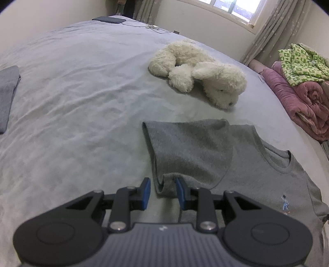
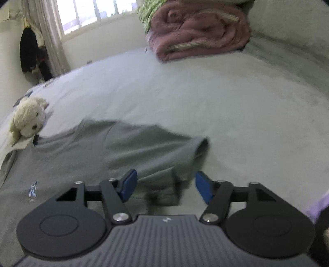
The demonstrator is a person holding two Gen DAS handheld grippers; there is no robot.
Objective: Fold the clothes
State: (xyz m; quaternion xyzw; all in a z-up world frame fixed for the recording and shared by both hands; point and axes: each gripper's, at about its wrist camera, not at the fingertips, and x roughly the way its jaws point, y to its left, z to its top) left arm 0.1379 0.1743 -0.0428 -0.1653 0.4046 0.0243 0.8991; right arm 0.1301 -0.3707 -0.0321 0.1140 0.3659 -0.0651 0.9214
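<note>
Daylight comes in through the window [image 1: 232, 8] at the far wall, blown out to near white in both views, and leaves the room soft and rather dim with a cool cast. The left wrist view is fairly sharp, with a faint shadow under the plush dog [image 1: 197, 71], while the right wrist view is smeared, most over the grey shirt [image 2: 115, 147]. Both pictures bulge strongly, the bed [image 1: 82, 92] curving away toward dark rounded corners.
</note>
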